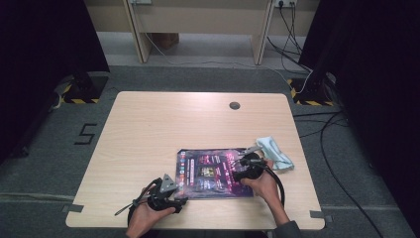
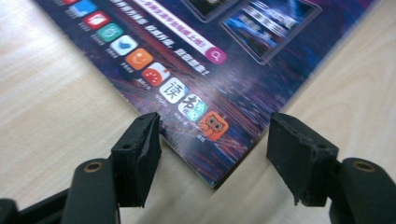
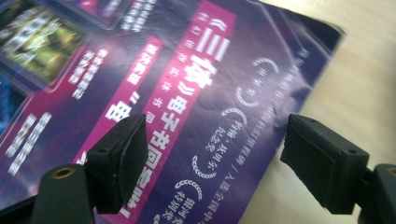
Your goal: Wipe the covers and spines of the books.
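A dark purple printed poster (image 1: 213, 171) lies flat on the wooden table (image 1: 163, 129), near its front right. My left gripper (image 1: 181, 200) is at the poster's near left corner. In the left gripper view the left gripper (image 2: 217, 128) stands open, its pads (image 2: 140, 149) either side of that corner of the poster (image 2: 210, 60) without touching it. My right gripper (image 1: 243, 160) hovers over the poster's right part. In the right gripper view the right gripper (image 3: 217, 126) is open above the poster (image 3: 187, 70), close to its edge, and nothing is held.
A crumpled light blue cloth (image 1: 274, 151) lies just beyond the poster's right end, next to the right hand. A round cable hole (image 1: 235, 105) sits at the table's back. Cables run over the floor (image 1: 327, 144) to the right.
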Tool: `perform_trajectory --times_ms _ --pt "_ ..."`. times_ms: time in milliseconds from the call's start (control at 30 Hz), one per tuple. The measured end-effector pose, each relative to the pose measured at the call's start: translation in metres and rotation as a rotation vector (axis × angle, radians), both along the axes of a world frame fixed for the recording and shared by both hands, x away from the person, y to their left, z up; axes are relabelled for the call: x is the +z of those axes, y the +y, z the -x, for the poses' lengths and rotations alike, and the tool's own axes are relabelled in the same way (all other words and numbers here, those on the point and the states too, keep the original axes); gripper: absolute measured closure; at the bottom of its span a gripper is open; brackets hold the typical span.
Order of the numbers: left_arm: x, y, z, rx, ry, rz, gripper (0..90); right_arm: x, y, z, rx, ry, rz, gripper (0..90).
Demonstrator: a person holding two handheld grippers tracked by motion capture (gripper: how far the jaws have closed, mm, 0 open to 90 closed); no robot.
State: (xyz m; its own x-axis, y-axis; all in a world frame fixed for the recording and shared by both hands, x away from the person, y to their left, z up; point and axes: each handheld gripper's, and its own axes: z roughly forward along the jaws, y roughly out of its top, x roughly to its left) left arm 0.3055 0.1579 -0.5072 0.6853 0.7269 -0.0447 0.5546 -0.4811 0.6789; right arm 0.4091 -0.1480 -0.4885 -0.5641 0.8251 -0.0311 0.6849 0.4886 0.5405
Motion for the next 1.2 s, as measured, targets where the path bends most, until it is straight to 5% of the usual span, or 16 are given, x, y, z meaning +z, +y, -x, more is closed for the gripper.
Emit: perform_trajectory --times_ms 167,267,533,800,1000,1067,1200 --pt "0.001 -0.009 0.011 -0.045 0.013 0.004 34.7 -0.001 0.008 -0.02 -0.025 -0.06 0.009 26.5" --pt "0.001 -0.011 0.011 -0.054 0.021 0.033 35.8 0.0 0.007 -0.026 0.009 -0.063 0.003 30.8" --pt "0.001 -0.011 0.011 -0.075 0.037 0.055 37.5 0.01 -0.015 0.01 0.055 -0.057 -0.026 30.3" --pt "0.0 -0.022 0.019 -0.16 0.033 0.063 38.8 0.009 -0.027 0.048 0.073 -0.037 -0.041 32.5" --pt "-0.001 -0.031 0.019 -0.202 0.038 0.096 39.1 -0.001 -0.011 0.048 0.109 -0.019 -0.021 29.4" --pt "-0.001 -0.033 0.018 -0.216 0.038 0.102 38.7 -0.002 -0.007 0.045 0.115 -0.045 0.014 30.6" --pt "0.007 -0.025 0.01 -0.212 -0.011 0.161 39.5 -0.002 -0.009 0.039 0.116 -0.038 0.01 29.7"
